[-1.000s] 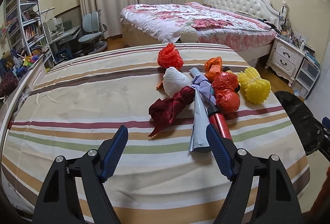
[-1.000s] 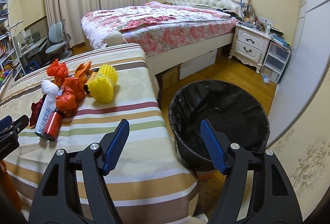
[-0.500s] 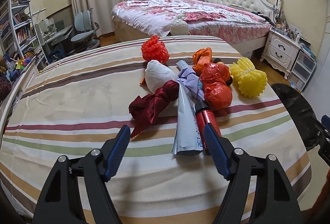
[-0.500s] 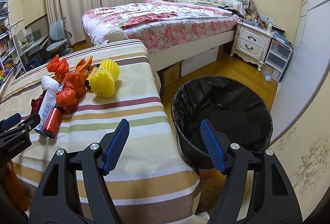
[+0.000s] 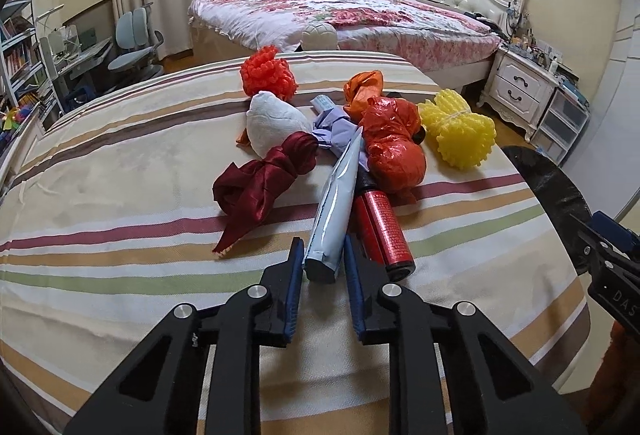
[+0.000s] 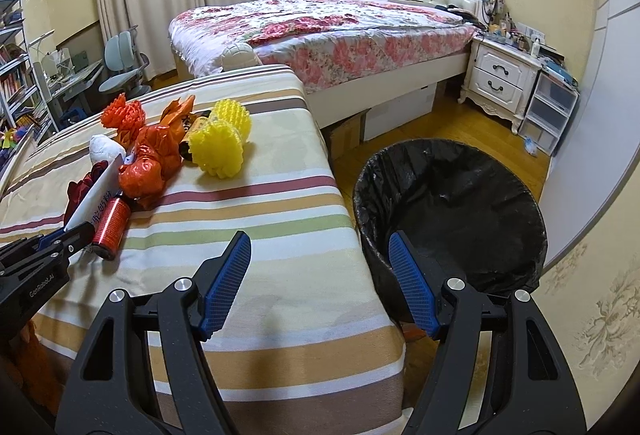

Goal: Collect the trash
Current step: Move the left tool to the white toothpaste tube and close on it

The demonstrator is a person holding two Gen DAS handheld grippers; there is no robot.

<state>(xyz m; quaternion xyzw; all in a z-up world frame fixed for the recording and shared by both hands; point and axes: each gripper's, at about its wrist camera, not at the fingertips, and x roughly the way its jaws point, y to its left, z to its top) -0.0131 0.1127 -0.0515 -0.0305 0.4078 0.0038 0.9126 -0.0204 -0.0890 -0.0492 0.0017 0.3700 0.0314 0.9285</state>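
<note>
A heap of trash lies on the striped table (image 5: 120, 163): a pale blue tube (image 5: 336, 187), a red can (image 5: 384, 223), a dark red cloth (image 5: 260, 187), an orange-red bag (image 5: 394, 147), a yellow foam net (image 5: 460, 135), a white wad (image 5: 272, 123) and an orange foam net (image 5: 268, 73). My left gripper (image 5: 322, 239) is closing, its pads pressed on the near end of the tube, which rests on the table. My right gripper (image 6: 320, 239) stands open and empty over the table's right edge, beside the black-lined trash bin (image 6: 448, 195).
A bed (image 6: 340, 23) with a flowered cover stands behind the table. A white nightstand (image 6: 500, 79) and plastic drawers (image 6: 552, 107) sit at the right wall. Shelves and desk chairs (image 5: 132, 39) fill the far left. Wooden floor shows between bin and bed.
My left gripper slid forward and a little right, and its jaws went from wide open to shut on the tube's near end. The right gripper stayed where it was, open.
</note>
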